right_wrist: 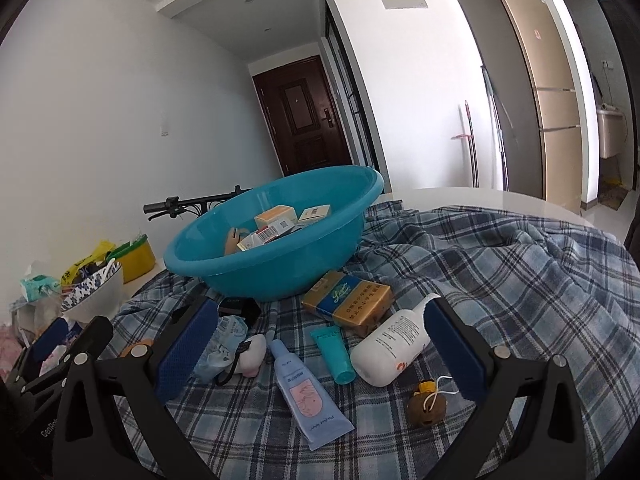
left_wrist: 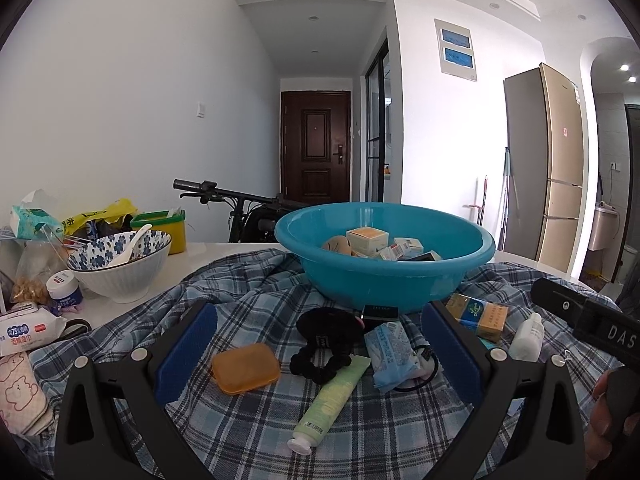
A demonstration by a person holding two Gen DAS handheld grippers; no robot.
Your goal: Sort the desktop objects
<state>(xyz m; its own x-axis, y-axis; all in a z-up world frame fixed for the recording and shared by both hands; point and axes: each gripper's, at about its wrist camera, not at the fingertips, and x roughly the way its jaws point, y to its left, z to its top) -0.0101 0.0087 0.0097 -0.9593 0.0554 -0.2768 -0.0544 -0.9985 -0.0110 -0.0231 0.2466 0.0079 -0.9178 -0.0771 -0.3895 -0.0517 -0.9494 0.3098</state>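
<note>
A blue basin (left_wrist: 400, 276) (right_wrist: 256, 268) with several small boxes inside stands on a plaid cloth (left_wrist: 248, 416) (right_wrist: 500, 280). In the left wrist view my left gripper (left_wrist: 320, 354) is open above an orange case (left_wrist: 245, 368), a black scrunchie (left_wrist: 326, 338), a green tube (left_wrist: 332, 400) and a blue packet (left_wrist: 390, 354). In the right wrist view my right gripper (right_wrist: 320, 350) is open over a blue tube (right_wrist: 306, 392), a teal tube (right_wrist: 334, 354), a white bottle (right_wrist: 394, 346) and a gold box (right_wrist: 348, 298). A brown pouch (right_wrist: 427, 404) lies near its right finger.
At the left stand a patterned bowl (left_wrist: 120, 264) with a spoon, a small jar (left_wrist: 64, 290), wipes (left_wrist: 28, 330), tissues and a yellow-green box (left_wrist: 166, 228). Behind the table are a scooter handlebar (left_wrist: 224, 194), a door and a fridge (left_wrist: 544, 168).
</note>
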